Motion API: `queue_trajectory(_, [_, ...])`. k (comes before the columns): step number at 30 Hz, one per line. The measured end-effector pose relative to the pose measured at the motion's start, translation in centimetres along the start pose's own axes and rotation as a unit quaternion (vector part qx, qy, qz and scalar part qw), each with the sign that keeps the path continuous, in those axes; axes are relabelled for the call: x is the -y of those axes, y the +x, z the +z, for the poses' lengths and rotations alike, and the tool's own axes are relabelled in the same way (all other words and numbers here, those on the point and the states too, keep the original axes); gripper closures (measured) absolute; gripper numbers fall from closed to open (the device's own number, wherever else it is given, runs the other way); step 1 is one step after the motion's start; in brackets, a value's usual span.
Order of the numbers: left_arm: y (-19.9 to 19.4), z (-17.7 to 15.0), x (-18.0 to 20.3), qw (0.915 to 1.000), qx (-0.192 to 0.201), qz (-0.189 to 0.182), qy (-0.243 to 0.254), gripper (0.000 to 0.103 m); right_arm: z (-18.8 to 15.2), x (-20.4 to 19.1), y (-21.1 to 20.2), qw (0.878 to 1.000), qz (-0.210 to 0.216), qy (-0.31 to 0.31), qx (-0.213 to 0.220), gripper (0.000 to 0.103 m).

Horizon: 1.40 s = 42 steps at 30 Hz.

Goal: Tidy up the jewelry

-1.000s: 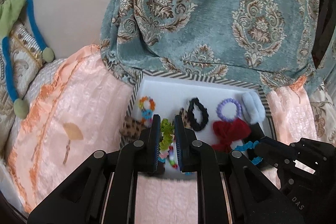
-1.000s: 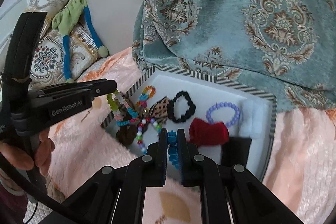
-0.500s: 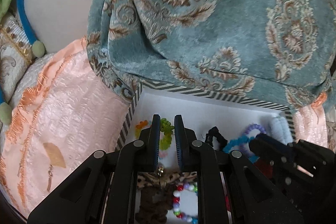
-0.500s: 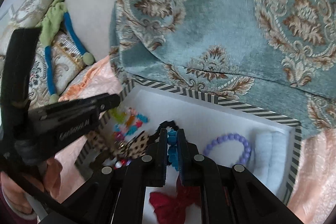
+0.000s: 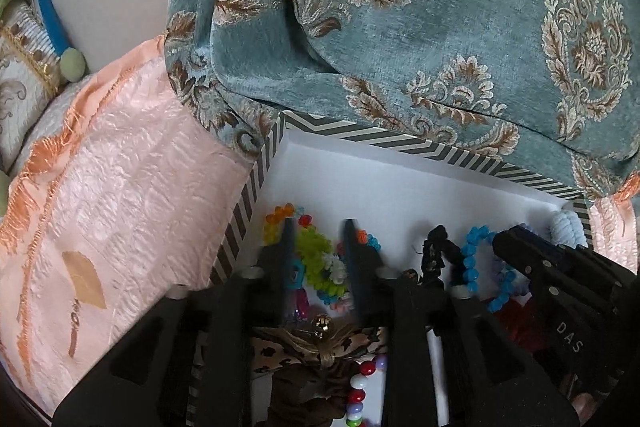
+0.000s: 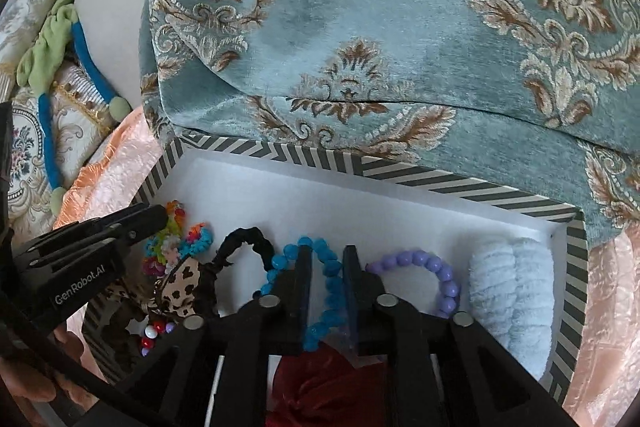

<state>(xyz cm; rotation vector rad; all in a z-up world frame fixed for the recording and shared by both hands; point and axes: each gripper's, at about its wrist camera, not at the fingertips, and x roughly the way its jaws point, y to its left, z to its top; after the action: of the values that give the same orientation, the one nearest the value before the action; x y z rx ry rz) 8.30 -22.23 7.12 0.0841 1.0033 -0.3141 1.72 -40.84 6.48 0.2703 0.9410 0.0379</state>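
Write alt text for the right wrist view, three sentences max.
The right gripper, jaws opening, straddles a blue bead bracelet lying in a white tray with a striped rim. A purple bead bracelet and a pale blue fluffy scrunchie lie to its right, a black scrunchie to its left. The left gripper reaches over colourful bracelets at the tray's left end.

Both claws inside the box (image 6: 460, 187), left claw (image 5: 318, 247) near its left wall, right claw (image 6: 326, 267) mid-box. Between the right claw's opening jaws — a bead bracelet (image 6: 332, 291). Right of it a second bead bracelet (image 6: 436, 267), then a plush roll (image 6: 512, 291). Left of it a scrunchie (image 6: 244, 243). Behind the box — a draped cloth (image 6: 400, 27).
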Motion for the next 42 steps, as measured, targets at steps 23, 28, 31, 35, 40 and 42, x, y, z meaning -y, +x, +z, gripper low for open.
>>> queue_trajectory(23, [-6.3, -5.8, 0.2, 0.9987, 0.035, 0.031, 0.018, 0.057, -6.5, -2.1, -7.8, 0.999, -0.027, 0.009, 0.042, 0.060])
queue_trajectory(28, [-8.7, -7.7, 0.2, 0.9982, 0.048, 0.034, 0.013, 0.057, -7.9, -2.9, -9.6, 0.998, -0.032, 0.017, 0.051, 0.060])
queue_trajectory(31, [-9.8, -8.4, 0.2, 0.9975, 0.055, 0.044, 0.012, 0.057, -8.6, -3.3, -10.3, 0.998, -0.037, 0.018, 0.054, 0.059])
queue_trajectory(35, [-11.2, -9.2, 0.2, 0.9969, 0.063, 0.046, 0.010, 0.057, -9.3, -3.5, -10.9, 0.997, -0.037, 0.027, 0.054, 0.059])
queue_trajectory(40, [-13.3, -10.1, 0.8, 0.9948, 0.086, 0.052, 0.017, 0.057, -10.0, -3.9, -12.4, 0.997, -0.037, 0.032, 0.063, 0.059])
queue_trajectory(42, [-14.2, -10.4, 1.2, 0.9938, 0.095, 0.054, 0.021, 0.057, -10.3, -4.3, -13.1, 0.997, -0.039, 0.028, 0.066, 0.059])
